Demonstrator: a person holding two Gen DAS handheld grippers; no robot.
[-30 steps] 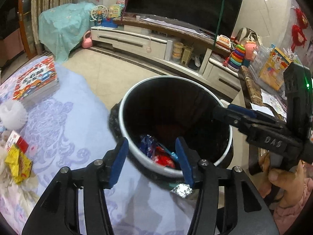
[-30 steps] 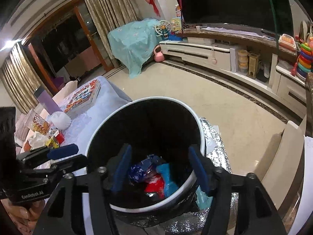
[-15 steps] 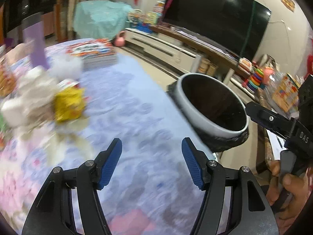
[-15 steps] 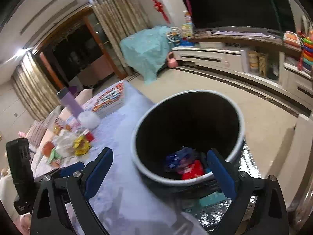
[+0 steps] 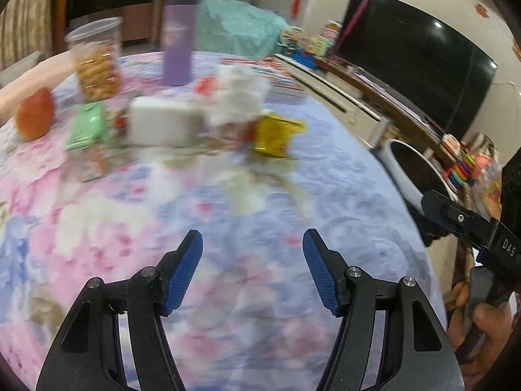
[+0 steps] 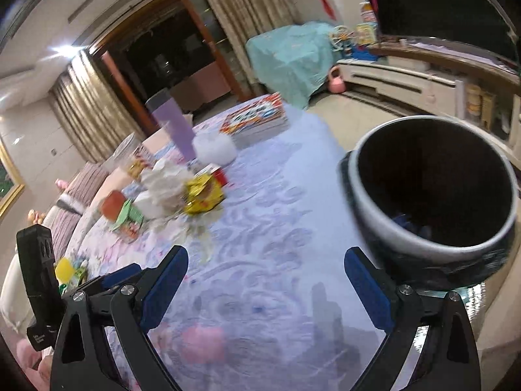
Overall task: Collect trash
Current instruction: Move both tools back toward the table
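Blue-padded claws (image 5: 253, 270) (image 6: 265, 288) agape, angled tableward

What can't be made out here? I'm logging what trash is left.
- Heap of white wrappers, left wrist view: motion blur, pieces uncountable.
- Green packet, left wrist view: print blurred.
- Bin contents, right wrist view: its near wall and darkness hide nearly everything.
- Yellow scraps, right wrist view: partly behind the left tongs' handle.

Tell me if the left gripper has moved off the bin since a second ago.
Yes. The left gripper, then over the bin, has swung away across the table towards the trash pile, leaving the bin at its right edge.
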